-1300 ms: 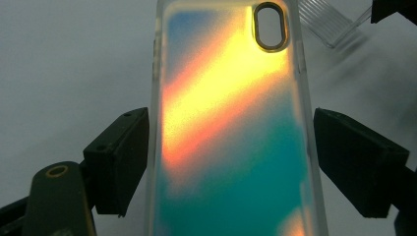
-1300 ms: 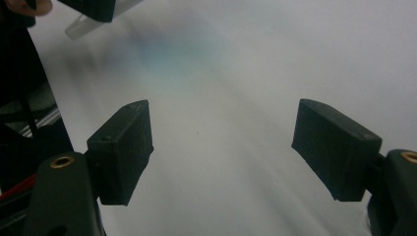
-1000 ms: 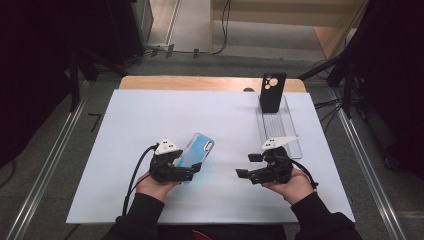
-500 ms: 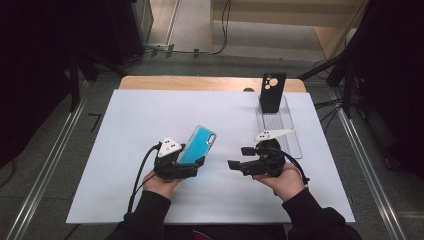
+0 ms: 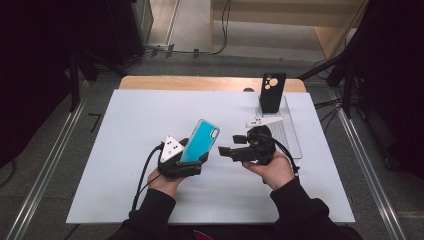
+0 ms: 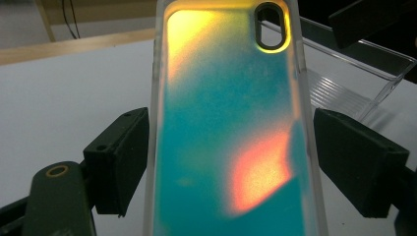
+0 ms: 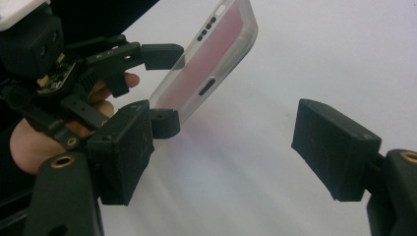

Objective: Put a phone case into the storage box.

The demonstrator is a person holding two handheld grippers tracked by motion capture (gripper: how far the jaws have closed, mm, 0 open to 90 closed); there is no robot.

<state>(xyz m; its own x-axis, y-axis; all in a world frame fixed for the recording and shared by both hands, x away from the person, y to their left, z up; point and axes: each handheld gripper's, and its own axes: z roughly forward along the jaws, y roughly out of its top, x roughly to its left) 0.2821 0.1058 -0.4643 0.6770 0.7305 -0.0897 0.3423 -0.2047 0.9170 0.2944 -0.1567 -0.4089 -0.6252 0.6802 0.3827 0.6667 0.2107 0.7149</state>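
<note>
Teal phone case (image 5: 199,141) in left gripper (image 5: 183,161) jaws, lower end hidden; right gripper (image 5: 226,150) jaws open, empty.

Teal iridescent phone case (image 5: 199,141), clear rim, oval camera cutout at top; orange and yellow sheen on its back. Tilted up off the white table (image 5: 125,150), lower end clamped between the left gripper's (image 5: 186,161) jaws

White table (image 5: 125,150) under wooden board edge (image 5: 200,83) at 12 o'clock. Black phone case (image 5: 272,92) upright at 1 o'clock, camera cutout up, standing at far end of clear acrylic stand (image 5: 290,131). Metal rails (image 5: 45,165) flank table at 9 and 3 o'clock. Cables (image 5: 220,47) on floor beyond.
</note>
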